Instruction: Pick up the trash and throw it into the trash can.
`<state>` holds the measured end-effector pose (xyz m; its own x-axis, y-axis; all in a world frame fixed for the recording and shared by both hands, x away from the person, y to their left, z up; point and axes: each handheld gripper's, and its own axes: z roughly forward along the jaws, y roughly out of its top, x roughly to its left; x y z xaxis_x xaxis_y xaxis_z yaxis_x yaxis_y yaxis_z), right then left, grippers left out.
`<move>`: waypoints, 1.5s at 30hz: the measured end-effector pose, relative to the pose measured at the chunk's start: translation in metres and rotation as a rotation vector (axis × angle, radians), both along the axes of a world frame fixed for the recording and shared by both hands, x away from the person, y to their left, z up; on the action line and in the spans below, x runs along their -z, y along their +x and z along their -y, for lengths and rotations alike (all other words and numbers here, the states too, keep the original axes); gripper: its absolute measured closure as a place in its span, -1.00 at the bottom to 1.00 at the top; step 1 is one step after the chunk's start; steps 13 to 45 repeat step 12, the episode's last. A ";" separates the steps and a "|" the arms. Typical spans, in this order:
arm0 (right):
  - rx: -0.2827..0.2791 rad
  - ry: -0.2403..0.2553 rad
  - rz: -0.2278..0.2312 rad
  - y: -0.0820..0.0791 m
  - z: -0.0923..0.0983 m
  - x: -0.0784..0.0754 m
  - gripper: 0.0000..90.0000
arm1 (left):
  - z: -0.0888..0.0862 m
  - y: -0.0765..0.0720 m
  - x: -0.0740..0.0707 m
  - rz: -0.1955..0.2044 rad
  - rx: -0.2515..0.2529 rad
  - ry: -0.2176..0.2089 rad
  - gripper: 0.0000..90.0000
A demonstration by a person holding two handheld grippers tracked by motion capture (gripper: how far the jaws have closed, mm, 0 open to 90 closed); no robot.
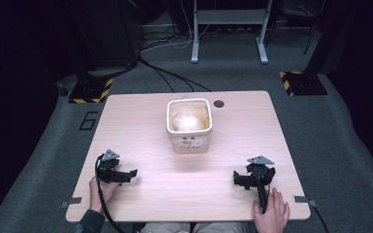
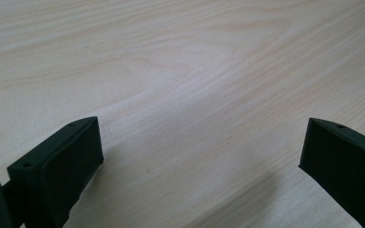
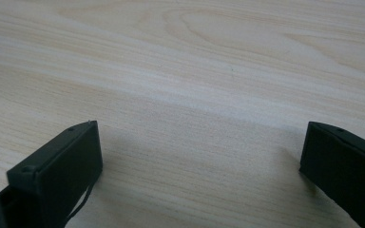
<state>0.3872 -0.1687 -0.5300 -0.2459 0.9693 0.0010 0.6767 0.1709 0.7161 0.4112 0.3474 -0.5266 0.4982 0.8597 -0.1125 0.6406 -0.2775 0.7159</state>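
At the bottom of the high view, our left gripper (image 1: 118,174) sits low on the left of the wooden table (image 1: 233,145), our right gripper (image 1: 253,178) low on the right, well apart from each other. In both gripper views the black jaws stand spread wide with bare wood grain between them, pinching nothing. Farther up, near the middle of the frame, we see a white square container (image 1: 189,124) standing upright on the table with something pale inside, well away from both grippers. Just beyond it, to its upper right, a small dark round hole (image 1: 218,103) marks the tabletop.
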 end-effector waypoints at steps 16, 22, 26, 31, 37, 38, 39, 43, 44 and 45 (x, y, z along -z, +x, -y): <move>0.000 0.000 0.000 0.000 0.000 0.000 -1.00 | 0.010 -0.004 0.005 0.047 -0.006 0.095 -1.00; 0.000 0.000 0.000 0.000 0.000 0.000 -1.00 | 0.010 -0.004 0.005 0.047 -0.006 0.095 -1.00; 0.000 0.000 0.000 0.000 0.000 0.000 -1.00 | 0.010 -0.004 0.005 0.047 -0.006 0.095 -1.00; 0.000 0.000 0.000 0.000 0.000 0.000 -1.00 | 0.010 -0.004 0.005 0.047 -0.006 0.095 -1.00; 0.000 0.000 0.000 0.000 0.000 0.000 -1.00 | 0.010 -0.004 0.005 0.047 -0.006 0.095 -1.00; 0.000 0.000 0.000 0.000 0.000 0.000 -1.00 | 0.010 -0.004 0.005 0.047 -0.006 0.095 -1.00; 0.000 0.000 0.000 0.000 0.000 0.000 -1.00 | 0.010 -0.004 0.005 0.047 -0.006 0.095 -1.00; 0.000 0.000 0.000 0.000 0.000 0.000 -1.00 | 0.010 -0.004 0.005 0.047 -0.006 0.095 -1.00; 0.000 0.000 0.000 0.000 0.000 0.000 -1.00 | 0.010 -0.004 0.005 0.047 -0.006 0.095 -1.00; 0.000 0.000 0.000 0.000 0.000 0.000 -1.00 | 0.010 -0.004 0.005 0.047 -0.006 0.095 -1.00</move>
